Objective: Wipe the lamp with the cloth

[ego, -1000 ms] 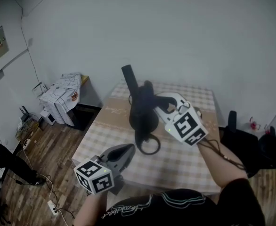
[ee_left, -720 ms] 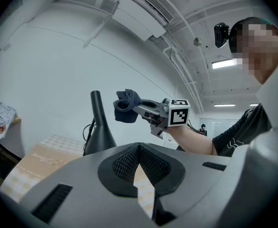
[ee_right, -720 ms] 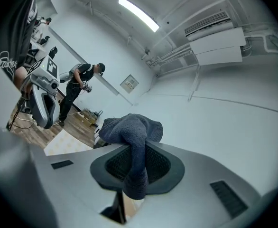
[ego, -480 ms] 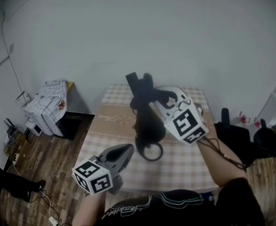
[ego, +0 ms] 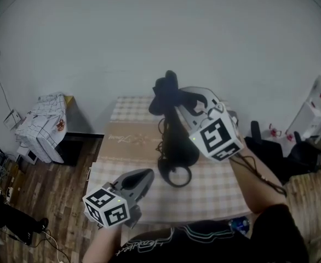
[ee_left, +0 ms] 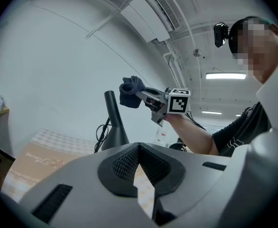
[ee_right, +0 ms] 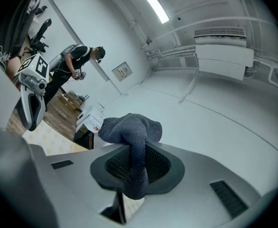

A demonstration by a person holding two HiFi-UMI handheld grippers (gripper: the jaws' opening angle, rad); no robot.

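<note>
A black desk lamp [ego: 177, 141] stands on the checked tablecloth [ego: 215, 185]; its stem rises towards the wall. My right gripper [ego: 174, 100] is shut on a dark blue-grey cloth [ego: 165, 87], which covers the lamp's top end. In the right gripper view the cloth [ee_right: 132, 132] bulges out in front of the shut jaws of the right gripper [ee_right: 134, 151]. My left gripper [ego: 145, 175] hovers shut and empty over the table's near left edge. From the left gripper [ee_left: 139, 148] I see the lamp [ee_left: 115, 122] with the cloth [ee_left: 131, 91] beside its tip.
A black cable loop [ego: 174, 175] lies by the lamp base. A low stand with a checked cloth [ego: 40, 119] is at the left on the wooden floor. Dark bags [ego: 281, 152] sit right of the table. A person [ee_right: 77, 63] stands far off.
My right gripper has carried the cloth up and left onto the lamp's top end, which now hides it. The left gripper has barely moved. The head view has shifted.
</note>
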